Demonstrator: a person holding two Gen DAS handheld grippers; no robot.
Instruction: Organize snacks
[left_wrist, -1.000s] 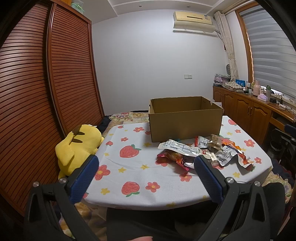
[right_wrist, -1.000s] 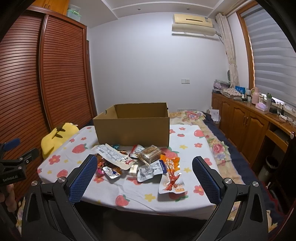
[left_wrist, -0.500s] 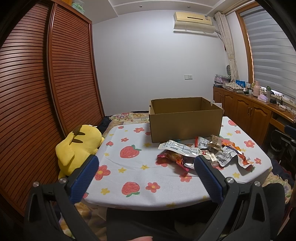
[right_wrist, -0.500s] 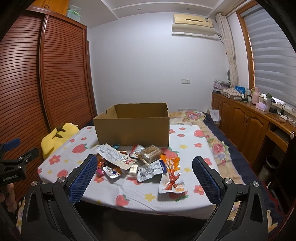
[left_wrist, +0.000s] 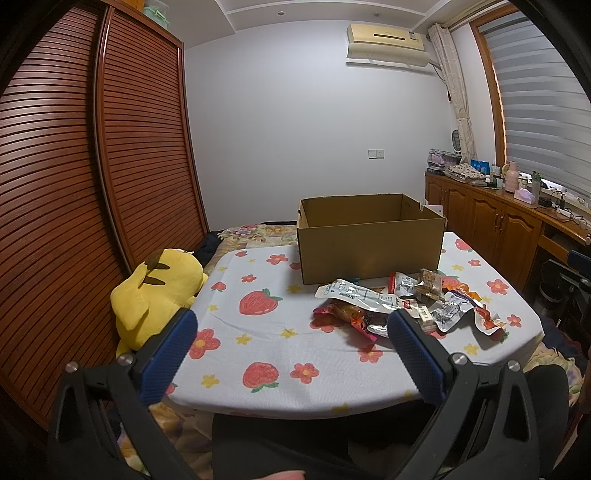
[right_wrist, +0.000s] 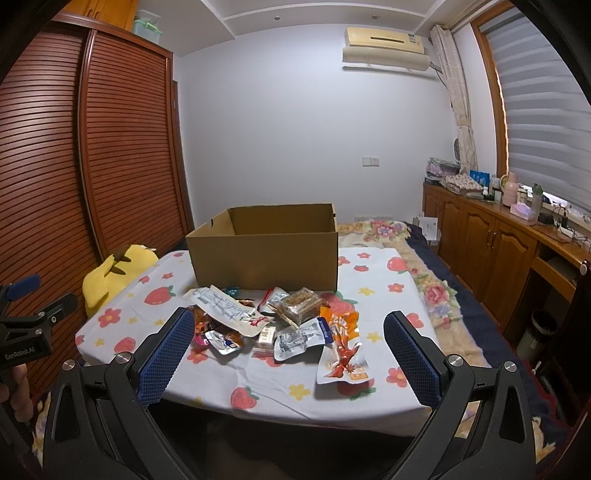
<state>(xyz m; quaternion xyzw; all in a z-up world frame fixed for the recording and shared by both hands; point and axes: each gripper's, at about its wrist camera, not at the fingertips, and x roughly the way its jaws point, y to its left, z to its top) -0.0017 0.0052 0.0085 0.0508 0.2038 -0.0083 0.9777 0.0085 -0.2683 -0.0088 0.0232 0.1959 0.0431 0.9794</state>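
A pile of snack packets (right_wrist: 280, 321) lies on the strawberry-print tablecloth (right_wrist: 280, 384), in front of an open cardboard box (right_wrist: 266, 251). In the left wrist view the pile (left_wrist: 406, 302) is at the right and the box (left_wrist: 369, 236) behind it. My left gripper (left_wrist: 291, 325) is open and empty, held before the table's near edge. My right gripper (right_wrist: 288, 328) is open and empty, held short of the pile. The left gripper's body also shows at the left edge of the right wrist view (right_wrist: 26, 325).
A yellow plush toy (left_wrist: 155, 291) sits at the table's left side by the slatted wardrobe (left_wrist: 74, 184). A wooden cabinet (right_wrist: 498, 236) with small items runs along the right wall. A bed with floral cover (right_wrist: 424, 288) lies right of the table.
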